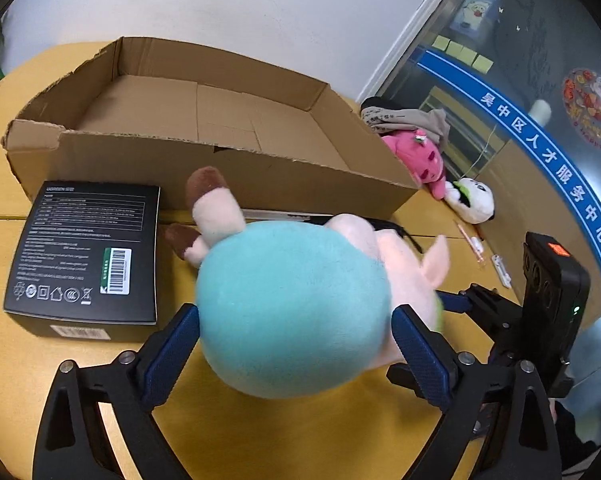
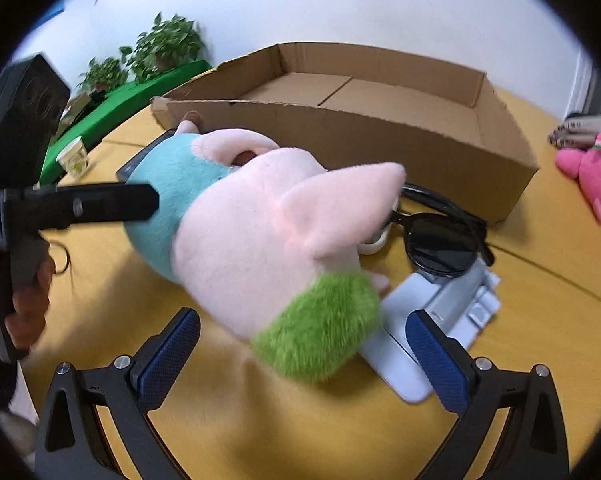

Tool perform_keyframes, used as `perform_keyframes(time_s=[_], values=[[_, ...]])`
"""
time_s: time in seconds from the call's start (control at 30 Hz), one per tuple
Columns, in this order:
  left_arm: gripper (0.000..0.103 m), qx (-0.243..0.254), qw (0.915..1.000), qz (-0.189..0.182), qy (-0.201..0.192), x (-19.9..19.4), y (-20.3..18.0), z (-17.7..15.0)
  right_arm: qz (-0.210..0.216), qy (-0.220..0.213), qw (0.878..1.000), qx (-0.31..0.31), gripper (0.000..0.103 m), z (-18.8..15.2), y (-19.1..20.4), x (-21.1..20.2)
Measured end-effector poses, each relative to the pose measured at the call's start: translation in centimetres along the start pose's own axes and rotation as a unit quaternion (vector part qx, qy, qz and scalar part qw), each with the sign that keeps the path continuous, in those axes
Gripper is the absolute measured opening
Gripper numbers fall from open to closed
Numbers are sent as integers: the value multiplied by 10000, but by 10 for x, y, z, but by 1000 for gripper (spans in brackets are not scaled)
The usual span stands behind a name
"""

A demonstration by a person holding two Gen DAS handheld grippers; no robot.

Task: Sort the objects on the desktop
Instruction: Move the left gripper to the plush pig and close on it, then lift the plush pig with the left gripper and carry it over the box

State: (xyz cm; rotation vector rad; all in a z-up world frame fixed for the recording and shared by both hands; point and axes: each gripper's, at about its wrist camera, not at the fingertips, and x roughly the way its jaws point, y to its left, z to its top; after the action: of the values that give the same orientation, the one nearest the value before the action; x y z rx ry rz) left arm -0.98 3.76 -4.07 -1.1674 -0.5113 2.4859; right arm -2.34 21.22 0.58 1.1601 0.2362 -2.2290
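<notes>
A plush pig (image 1: 292, 312) with a teal body, pink head and green tuft fills the gap of my left gripper (image 1: 296, 312). Both blue pads (image 1: 172, 352) lie against its teal sides, so the gripper is shut on it. Its brown-tipped legs point toward the open cardboard box (image 1: 204, 120). In the right wrist view the pig's head (image 2: 260, 248) and green tuft sit between the wide-open fingers of my right gripper (image 2: 302, 316), with a gap on each side. The left gripper's black finger (image 2: 100, 204) rests against the teal body. The box (image 2: 380, 128) holds nothing I can see.
A black product box (image 1: 84, 256) lies left of the pig. Black sunglasses (image 2: 440, 240) and a pale grey device (image 2: 440, 320) lie behind the pig's head. A pink plush (image 1: 416, 156), a white plush (image 1: 474, 200) and a grey cloth (image 1: 412, 118) sit right of the box. A hand (image 2: 24, 300) holds the left gripper.
</notes>
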Motion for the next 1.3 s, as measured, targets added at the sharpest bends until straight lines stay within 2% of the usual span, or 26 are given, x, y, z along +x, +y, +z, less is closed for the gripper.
perform_keyframes(time_s=[0.07,0.13,0.47,0.67,1.03,1.3], values=[[93,-89,9999,-67,-42,3,3,0,154,28,9999,64,101,1,1,5],[90,17,10000,-66,-42,4,1,-2,161,62,9998,64,88,1,3,10],[78,-23,9998,-117,-147,0,1,-9,-178,-197,9996,93,79,-3,19,6],[76,89,9991,-146,-377,-21,-8,-10,-271,-393,9989,-1,77,0,31,-10],[76,575,9916,-74,-1158,-94,-44,34,-431,-1192,9916,-262,77,45,49,-73],[76,956,9788,1,-1810,-152,-65,78,-468,-1771,9816,-538,77,95,62,-118]])
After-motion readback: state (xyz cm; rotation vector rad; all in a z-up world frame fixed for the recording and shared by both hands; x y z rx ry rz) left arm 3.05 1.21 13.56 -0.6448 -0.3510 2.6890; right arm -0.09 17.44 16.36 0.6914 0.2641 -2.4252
